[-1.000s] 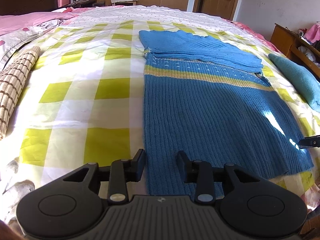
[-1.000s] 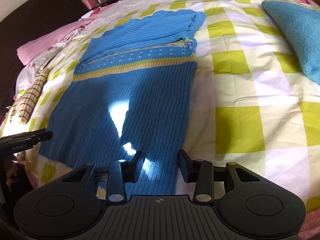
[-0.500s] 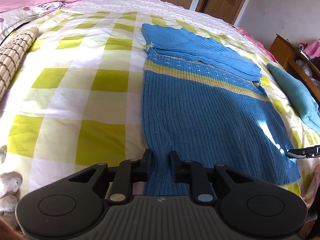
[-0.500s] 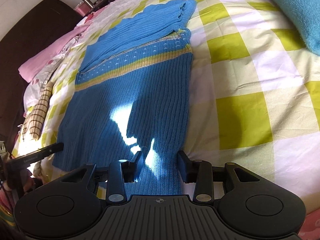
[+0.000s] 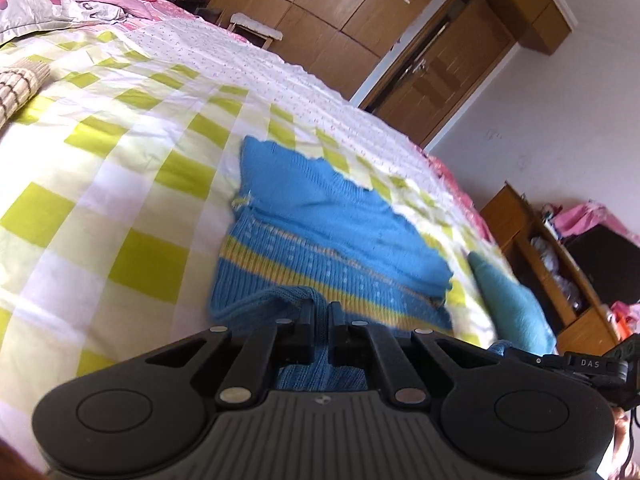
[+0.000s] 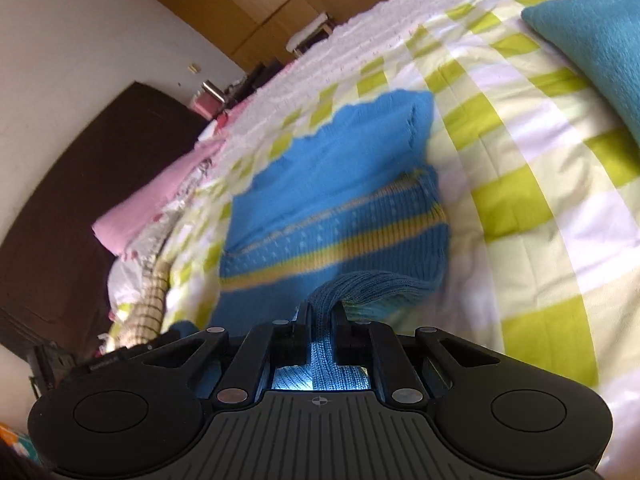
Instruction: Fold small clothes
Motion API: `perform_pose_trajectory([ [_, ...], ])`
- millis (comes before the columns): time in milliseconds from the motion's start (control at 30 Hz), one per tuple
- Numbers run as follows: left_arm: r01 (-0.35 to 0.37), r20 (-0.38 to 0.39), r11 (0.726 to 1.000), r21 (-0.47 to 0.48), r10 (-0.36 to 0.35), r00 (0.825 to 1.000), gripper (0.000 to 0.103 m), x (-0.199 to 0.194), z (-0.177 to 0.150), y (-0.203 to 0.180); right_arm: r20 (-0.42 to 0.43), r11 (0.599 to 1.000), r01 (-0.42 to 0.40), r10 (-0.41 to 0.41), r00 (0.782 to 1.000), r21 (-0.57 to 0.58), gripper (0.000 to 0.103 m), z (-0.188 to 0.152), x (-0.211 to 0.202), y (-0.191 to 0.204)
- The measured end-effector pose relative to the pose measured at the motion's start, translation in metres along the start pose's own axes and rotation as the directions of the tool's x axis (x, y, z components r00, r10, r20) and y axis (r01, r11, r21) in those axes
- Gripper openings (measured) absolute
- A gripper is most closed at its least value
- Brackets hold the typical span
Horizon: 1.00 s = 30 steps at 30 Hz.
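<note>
A blue knit sweater (image 5: 320,216) with a yellow stripe lies on the yellow-checked bedspread (image 5: 120,168); its sleeves are folded across the top. My left gripper (image 5: 319,314) is shut on the sweater's bottom hem at its left corner and holds it lifted, so the lower part bunches up. In the right wrist view my right gripper (image 6: 322,312) is shut on the hem at the right corner of the sweater (image 6: 332,184), also lifted. The other gripper (image 5: 592,364) shows at the left wrist view's right edge.
A teal cushion (image 6: 592,40) lies on the bed right of the sweater. A rolled checked mat (image 5: 16,84) and pink pillows (image 6: 152,196) lie to the left. Wooden wardrobes (image 5: 328,4), a door and a wooden shelf (image 5: 552,264) stand beyond the bed.
Both grippers closed on the sweater's bottom hem and lifted it up and forward, toward the collar. The flat lower body of the sweater now bunches under the grippers.
</note>
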<state>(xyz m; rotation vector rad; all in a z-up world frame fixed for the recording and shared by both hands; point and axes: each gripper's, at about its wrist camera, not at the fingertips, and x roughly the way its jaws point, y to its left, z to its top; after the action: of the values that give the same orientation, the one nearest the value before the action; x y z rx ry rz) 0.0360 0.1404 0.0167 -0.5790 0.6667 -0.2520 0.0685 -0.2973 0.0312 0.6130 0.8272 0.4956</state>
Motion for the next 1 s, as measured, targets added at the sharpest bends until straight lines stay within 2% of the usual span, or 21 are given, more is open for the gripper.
perform_pose_trajectory([
  [167,0.031,0.095,0.999,-0.030,-0.028,0.995,0.011,0.032,0.049,0.000,0.116,0.996,-0.062,0.055,0.992,0.058,0.010,0.051,0.024,-0.002],
  [267,0.024,0.120,0.999,-0.036,-0.019,0.993,0.011,0.058,0.073,0.002,0.161,0.991,-0.070,0.050,0.986,0.118,0.010,0.079,0.044,-0.014],
  [400,-0.004,0.125,0.999,-0.049,0.010,0.992,0.011,0.097,0.093,0.011,0.180,0.978,-0.049,0.012,0.984,0.204,0.010,0.107,0.074,-0.038],
  [600,-0.051,0.106,0.989,-0.141,0.067,0.992,0.011,0.141,0.104,0.036,0.151,0.958,0.005,-0.051,0.987,0.286,0.010,0.124,0.120,-0.065],
  [667,-0.056,0.110,0.986,-0.160,0.074,0.991,0.011,0.146,0.106,0.040,0.142,0.950,-0.001,-0.045,0.989,0.311,0.013,0.124,0.128,-0.070],
  [900,-0.042,0.127,0.982,-0.182,0.066,0.990,0.011,0.157,0.114,0.041,0.159,0.942,-0.014,-0.042,0.986,0.334,0.014,0.128,0.138,-0.077],
  [1000,-0.038,0.157,0.974,-0.223,0.075,0.985,0.011,0.158,0.119,0.044,0.191,0.930,-0.048,-0.024,0.981,0.364,0.020,0.130,0.135,-0.081],
])
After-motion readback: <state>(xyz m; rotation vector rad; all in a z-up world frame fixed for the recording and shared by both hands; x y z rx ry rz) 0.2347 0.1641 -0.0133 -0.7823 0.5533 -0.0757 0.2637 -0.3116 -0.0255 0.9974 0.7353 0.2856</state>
